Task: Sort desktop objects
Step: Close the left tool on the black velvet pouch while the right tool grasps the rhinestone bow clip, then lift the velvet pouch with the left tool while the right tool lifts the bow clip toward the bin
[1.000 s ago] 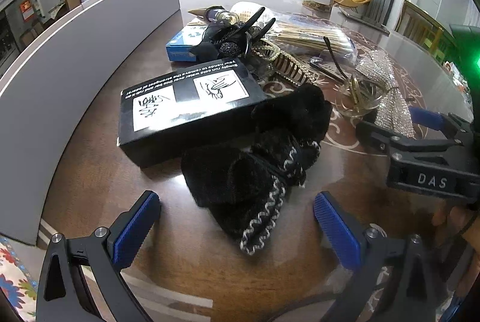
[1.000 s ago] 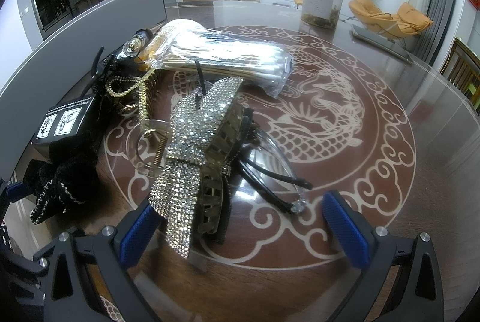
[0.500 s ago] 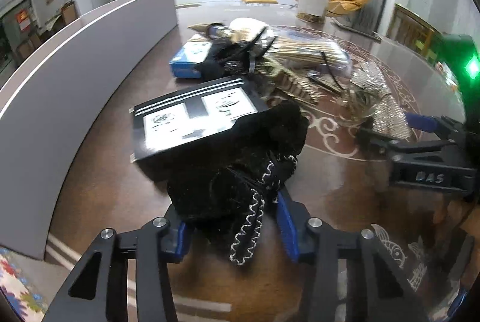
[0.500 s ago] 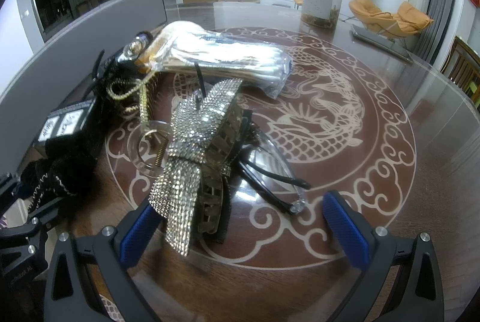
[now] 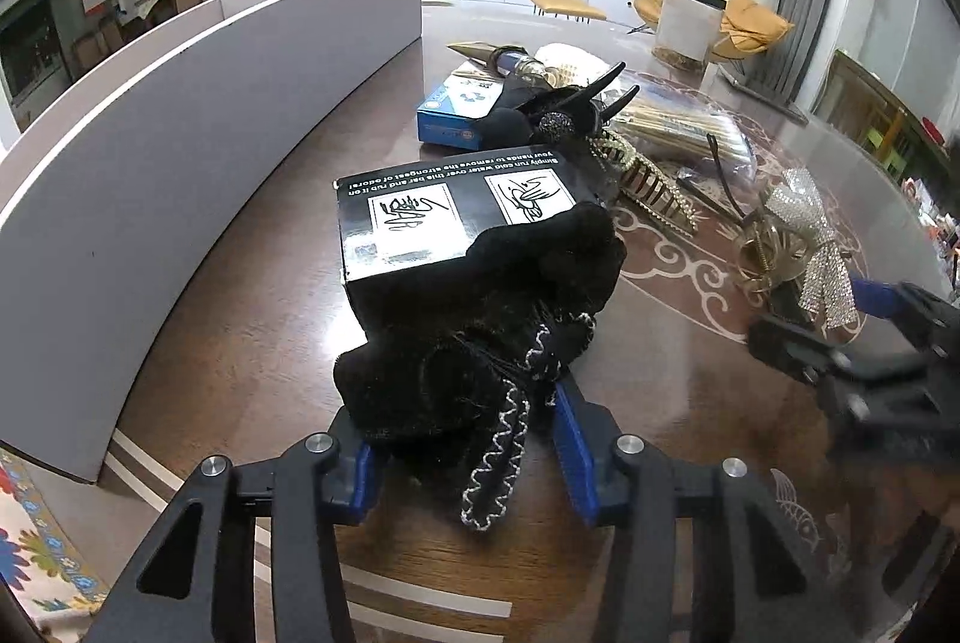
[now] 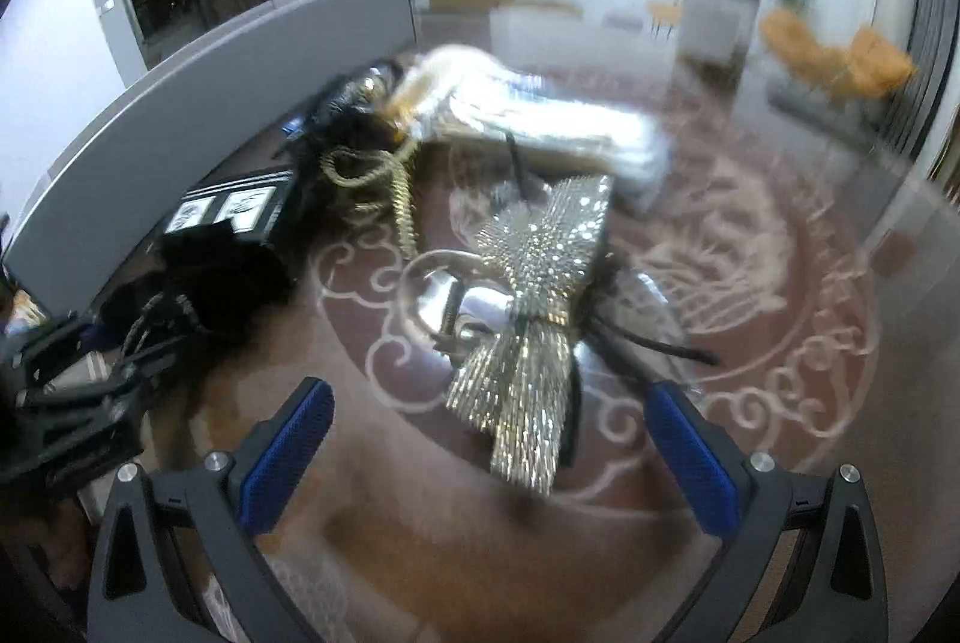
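Black fuzzy fabric with white stitched trim (image 5: pixel 480 343) lies bunched at the near left of the tabletop (image 5: pixel 240 331), against a black printed box (image 5: pixel 444 211). The left hand-held gripper (image 5: pixel 468 451) is clamped on its near end. A slow, straight lift should keep the dangling trim from snagging the box. Further right, the right hand-held gripper (image 6: pixel 489 457) hangs wide apart and empty over a rhinestone bow clip (image 6: pixel 534 313).

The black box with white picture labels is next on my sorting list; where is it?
Left wrist view, centre: the black box with white picture labels lies partly under the black furry fabric piece, in front of the blue box.
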Available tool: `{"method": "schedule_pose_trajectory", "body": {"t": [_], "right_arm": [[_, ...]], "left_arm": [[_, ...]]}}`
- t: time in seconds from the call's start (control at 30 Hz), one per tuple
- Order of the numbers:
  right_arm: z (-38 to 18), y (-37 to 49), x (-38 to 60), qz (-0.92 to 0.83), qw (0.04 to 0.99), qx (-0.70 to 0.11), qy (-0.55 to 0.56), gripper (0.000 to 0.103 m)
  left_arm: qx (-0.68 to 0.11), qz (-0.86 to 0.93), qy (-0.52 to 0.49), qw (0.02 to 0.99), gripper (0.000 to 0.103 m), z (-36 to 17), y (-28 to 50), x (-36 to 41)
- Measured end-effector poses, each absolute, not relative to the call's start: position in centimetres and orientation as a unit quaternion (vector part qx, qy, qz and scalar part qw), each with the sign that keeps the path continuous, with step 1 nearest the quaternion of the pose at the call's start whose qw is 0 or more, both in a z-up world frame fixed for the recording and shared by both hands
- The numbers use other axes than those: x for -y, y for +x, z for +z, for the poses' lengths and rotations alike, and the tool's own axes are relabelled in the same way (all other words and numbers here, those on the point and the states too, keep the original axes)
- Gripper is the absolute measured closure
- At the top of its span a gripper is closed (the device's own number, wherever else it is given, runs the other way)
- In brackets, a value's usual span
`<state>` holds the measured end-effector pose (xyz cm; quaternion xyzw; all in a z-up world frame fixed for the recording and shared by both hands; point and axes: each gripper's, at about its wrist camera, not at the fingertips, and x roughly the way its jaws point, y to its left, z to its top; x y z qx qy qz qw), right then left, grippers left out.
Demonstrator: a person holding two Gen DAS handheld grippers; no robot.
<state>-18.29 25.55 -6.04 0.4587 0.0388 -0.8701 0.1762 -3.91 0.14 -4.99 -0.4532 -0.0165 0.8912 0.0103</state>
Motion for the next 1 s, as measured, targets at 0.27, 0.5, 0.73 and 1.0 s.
{"method": "schedule_pose_trajectory", "body": {"t": [0.27, 0.5, 0.73, 1.0], "right_arm": [[-6.6, -20.8, -24.2, -0.872, 0.172, -0.066, 0.453, 0.000], [-6.8, -20.4, -24.0, -0.872, 0.174, -0.093, 0.448, 0.000], [-6.8, -20.3, -23.8, -0.872, 0.175, -0.093, 0.448, 0.000], [-6.7, -20.2, -23.9, -0.871, 0.178, -0.094, 0.449, 0.000]], "left_arm": [[0.013, 0.892, -0.452, 0.009, 0.055, -5.0, -3.9, -0.1], [0.006, 0.892, -0.451, 0.006, 0.053, -5.1, -4.0, -0.3], [0.002, 0.893, -0.451, 0.004, 0.053, -5.1, -4.0, -0.5], [0.004, 0.893, -0.451, 0.006, 0.053, -5.1, -4.1, -0.4]]}}
